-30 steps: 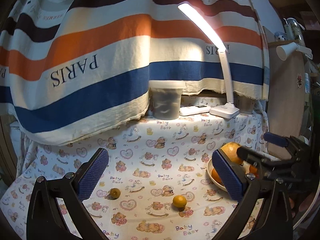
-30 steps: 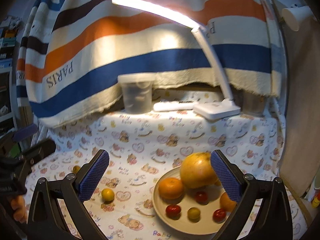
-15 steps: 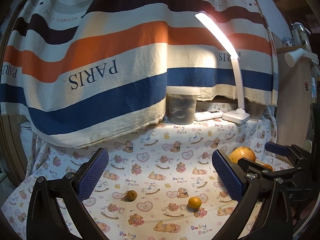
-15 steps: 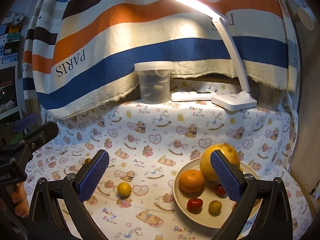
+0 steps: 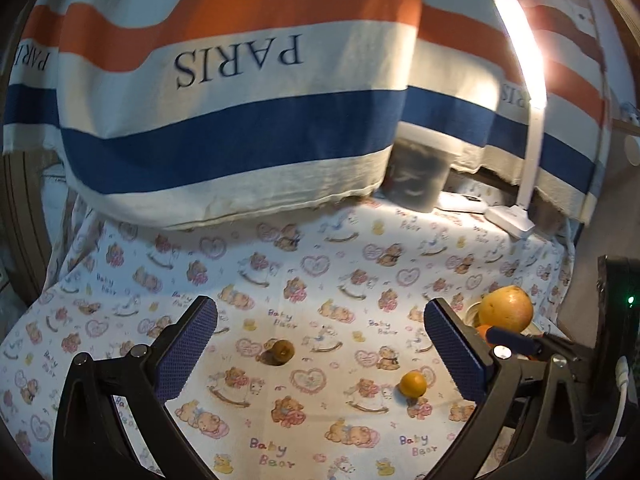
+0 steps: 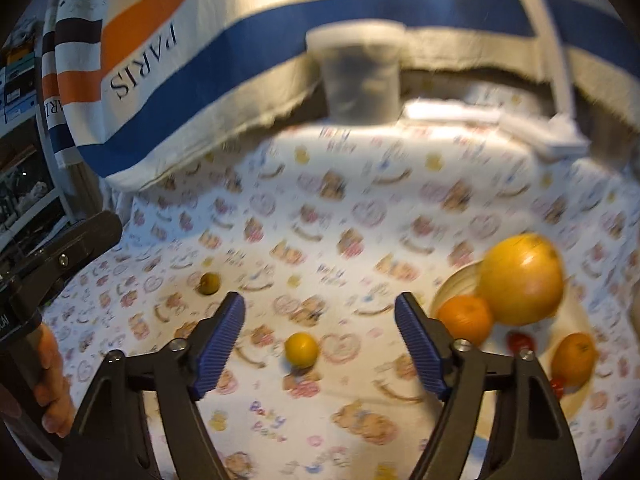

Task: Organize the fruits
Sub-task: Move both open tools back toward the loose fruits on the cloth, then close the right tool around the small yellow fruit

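From the left wrist, your left gripper [image 5: 320, 344] is spread wide and holds nothing. A small brown fruit [image 5: 282, 351] lies on the cloth [image 5: 320, 280] between its fingers, and a small yellow fruit [image 5: 413, 384] sits loose nearer the right finger. At the right edge a grapefruit [image 5: 506, 309] rests on the plate [image 5: 472, 311], mostly hidden behind the other tool.

From the right wrist, blurred, your right gripper [image 6: 320, 336] is also wide open and empty, with the yellow fruit [image 6: 301, 349] lying between its fingers, low on the cloth. The brown fruit [image 6: 209, 283] sits farther off to the left. The plate [image 6: 576, 404] on the right carries the grapefruit [image 6: 522, 279], two oranges and some small red fruits.

The yellow fruit looks light, round, smooth-skinned and likely to roll. Take it across its widest part, pads level, and squeeze gently so it neither squirts out nor bruises.
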`<state>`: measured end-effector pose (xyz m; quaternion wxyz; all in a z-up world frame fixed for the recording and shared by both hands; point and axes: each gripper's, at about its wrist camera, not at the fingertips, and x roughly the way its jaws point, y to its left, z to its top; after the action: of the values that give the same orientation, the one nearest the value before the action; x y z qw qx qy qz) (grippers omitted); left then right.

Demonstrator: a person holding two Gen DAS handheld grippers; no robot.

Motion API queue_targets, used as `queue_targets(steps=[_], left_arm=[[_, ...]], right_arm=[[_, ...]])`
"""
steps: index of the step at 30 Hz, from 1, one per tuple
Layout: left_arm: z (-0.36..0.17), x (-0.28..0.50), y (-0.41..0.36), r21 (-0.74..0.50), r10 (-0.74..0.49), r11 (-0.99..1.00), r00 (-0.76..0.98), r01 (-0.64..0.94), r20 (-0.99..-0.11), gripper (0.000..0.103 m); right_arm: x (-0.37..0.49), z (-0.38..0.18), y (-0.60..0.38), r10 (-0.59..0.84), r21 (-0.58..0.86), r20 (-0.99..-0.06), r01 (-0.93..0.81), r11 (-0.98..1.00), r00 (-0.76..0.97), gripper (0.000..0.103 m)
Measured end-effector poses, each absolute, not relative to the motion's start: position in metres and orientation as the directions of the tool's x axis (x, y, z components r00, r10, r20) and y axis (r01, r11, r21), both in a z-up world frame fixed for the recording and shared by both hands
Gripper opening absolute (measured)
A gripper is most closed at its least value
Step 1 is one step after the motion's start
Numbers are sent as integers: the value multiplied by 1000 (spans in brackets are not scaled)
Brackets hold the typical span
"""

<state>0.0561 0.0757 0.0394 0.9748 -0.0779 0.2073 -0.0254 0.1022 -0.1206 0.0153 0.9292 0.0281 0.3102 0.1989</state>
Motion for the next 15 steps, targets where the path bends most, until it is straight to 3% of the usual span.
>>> queue_targets(steps=[2,4,6,15], left_arm=[[37,57,77,-164,-71,986,913,4,-402,103],[36,57,77,-167,-70,986,912,2,-404,103],[36,58,75,-160,-68,987,911,2,-408,103],[33,61,76,-182,-81,983,904,3,-421,103]], right_arm=[[107,10,-115,394,178,-583,-362,915,710,67],[112,2,-107,396,171,-612,-375,911,684,52],[117,-6,-102,404,184,-643,-381,906,650,48],[140,-30,-98,405,223,-726,-367,903,556,47]])
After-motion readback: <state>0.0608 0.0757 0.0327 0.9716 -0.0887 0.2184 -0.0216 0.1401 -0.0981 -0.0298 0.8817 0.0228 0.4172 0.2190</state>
